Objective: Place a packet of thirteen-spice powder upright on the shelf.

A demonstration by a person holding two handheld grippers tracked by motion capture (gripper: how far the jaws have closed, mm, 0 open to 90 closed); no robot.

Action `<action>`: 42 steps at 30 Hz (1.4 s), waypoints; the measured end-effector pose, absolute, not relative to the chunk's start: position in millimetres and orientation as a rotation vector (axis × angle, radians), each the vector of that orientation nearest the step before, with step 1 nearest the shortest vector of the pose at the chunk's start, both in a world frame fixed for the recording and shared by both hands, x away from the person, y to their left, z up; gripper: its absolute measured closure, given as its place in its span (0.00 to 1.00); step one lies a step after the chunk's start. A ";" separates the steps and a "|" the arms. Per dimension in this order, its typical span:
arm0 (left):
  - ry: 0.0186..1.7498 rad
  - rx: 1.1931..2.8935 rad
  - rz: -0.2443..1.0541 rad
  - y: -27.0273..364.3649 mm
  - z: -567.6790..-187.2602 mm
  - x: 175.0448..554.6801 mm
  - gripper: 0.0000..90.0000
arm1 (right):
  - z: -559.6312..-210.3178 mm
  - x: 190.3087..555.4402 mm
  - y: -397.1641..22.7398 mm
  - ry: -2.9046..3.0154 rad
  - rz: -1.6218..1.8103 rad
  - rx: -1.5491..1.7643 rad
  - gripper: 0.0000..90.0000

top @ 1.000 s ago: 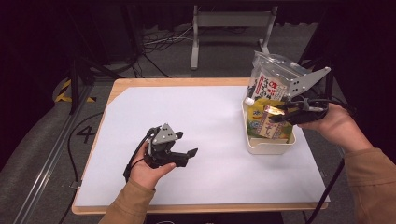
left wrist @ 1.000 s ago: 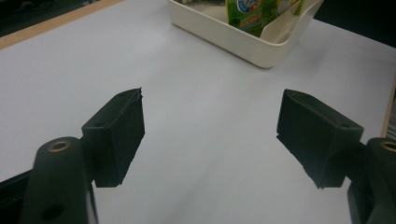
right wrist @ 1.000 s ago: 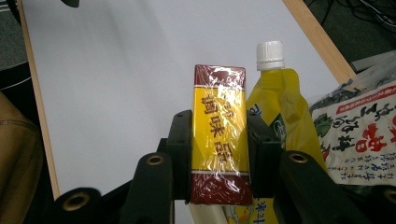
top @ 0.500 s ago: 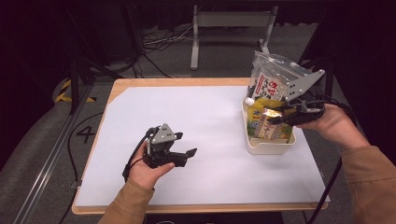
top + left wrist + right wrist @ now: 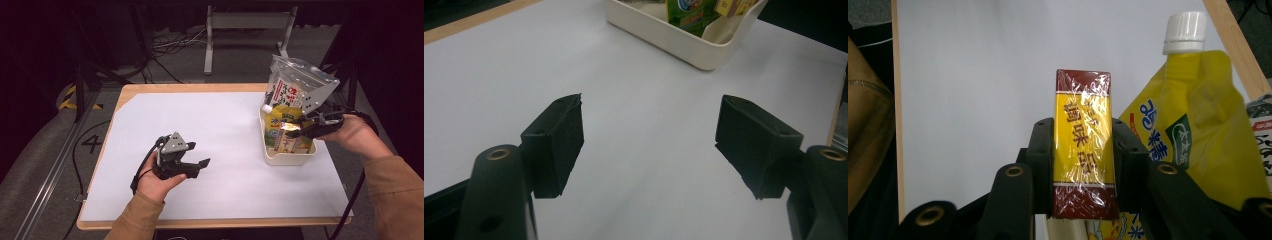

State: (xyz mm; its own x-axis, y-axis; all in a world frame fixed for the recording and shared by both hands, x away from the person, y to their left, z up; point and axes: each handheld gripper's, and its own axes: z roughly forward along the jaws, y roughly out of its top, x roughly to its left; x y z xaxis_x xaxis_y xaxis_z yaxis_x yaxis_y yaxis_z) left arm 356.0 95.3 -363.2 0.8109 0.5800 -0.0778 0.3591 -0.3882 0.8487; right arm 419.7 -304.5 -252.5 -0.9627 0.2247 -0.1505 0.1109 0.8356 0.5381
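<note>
Resting low near the front-left part of the tabletop, the left gripper sits in a person's hand with its jaws spread wide and nothing between them; they have just been closing a little. Bare white surface lies ahead of it in the left gripper view, with the cream tub beyond. Toward the right edge of the tabletop, the cream tub holds upright packets, among them a yellow spouted pouch with a white cap. A clear printed bag leans at the tub's far end. Over the tub, the right gripper is clamped on a yellow-and-maroon wrapped box, held upright just beside the pouch.
</note>
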 end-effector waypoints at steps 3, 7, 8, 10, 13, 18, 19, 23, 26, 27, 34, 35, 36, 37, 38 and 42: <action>0.695 2.020 0.285 95.3 -363.2 356.0 0.31 | -254.6 420.9 -305.4 2.815 0.798 0.269 0.76; 0.694 2.025 0.287 95.3 -363.3 356.3 0.31 | -256.3 421.9 -307.6 2.826 0.810 0.270 0.75; 0.694 2.025 0.287 95.3 -363.3 356.3 0.31 | -256.3 421.9 -307.6 2.826 0.810 0.270 0.75; 0.697 2.025 0.282 95.0 -363.7 356.2 0.31 | -256.8 421.8 -308.2 2.830 0.807 0.271 0.76; 0.698 2.026 0.282 94.9 -363.7 356.1 0.31 | -258.0 421.4 -308.3 2.831 0.790 0.273 0.76; 0.696 2.024 0.281 95.3 -363.9 356.5 0.31 | -261.6 420.1 -307.3 2.834 0.775 0.271 0.76; 0.696 2.024 0.281 95.3 -363.9 356.5 0.31 | -261.6 420.1 -307.3 2.834 0.775 0.271 0.76; 0.697 2.021 0.283 95.7 -364.5 357.2 0.31 | -267.1 420.4 -308.6 2.834 0.801 0.290 0.76; 0.699 2.022 0.280 95.4 -364.8 357.1 0.31 | -267.5 420.3 -309.9 2.833 0.809 0.295 0.76; 0.698 2.023 0.276 95.3 -364.8 357.1 0.31 | -267.7 420.0 -310.2 2.833 0.811 0.297 0.76; 0.695 2.027 0.275 95.2 -365.0 357.3 0.31 | -267.7 420.4 -310.5 2.855 0.821 0.298 0.76; 0.695 2.027 0.275 95.2 -365.0 357.3 0.31 | -267.7 420.4 -310.5 2.855 0.821 0.298 0.76; 0.695 2.027 0.274 95.3 -365.1 357.3 0.31 | -267.9 420.6 -310.5 2.857 0.824 0.298 0.76; 0.695 2.028 0.274 95.3 -365.2 357.4 0.31 | -267.9 420.6 -310.4 2.860 0.826 0.297 0.76; 0.695 2.029 0.275 95.4 -365.2 357.4 0.31 | -268.1 420.6 -310.5 2.860 0.828 0.297 0.76; 0.694 2.028 0.275 95.4 -365.2 357.4 0.31 | -268.3 420.4 -310.8 2.862 0.833 0.292 0.76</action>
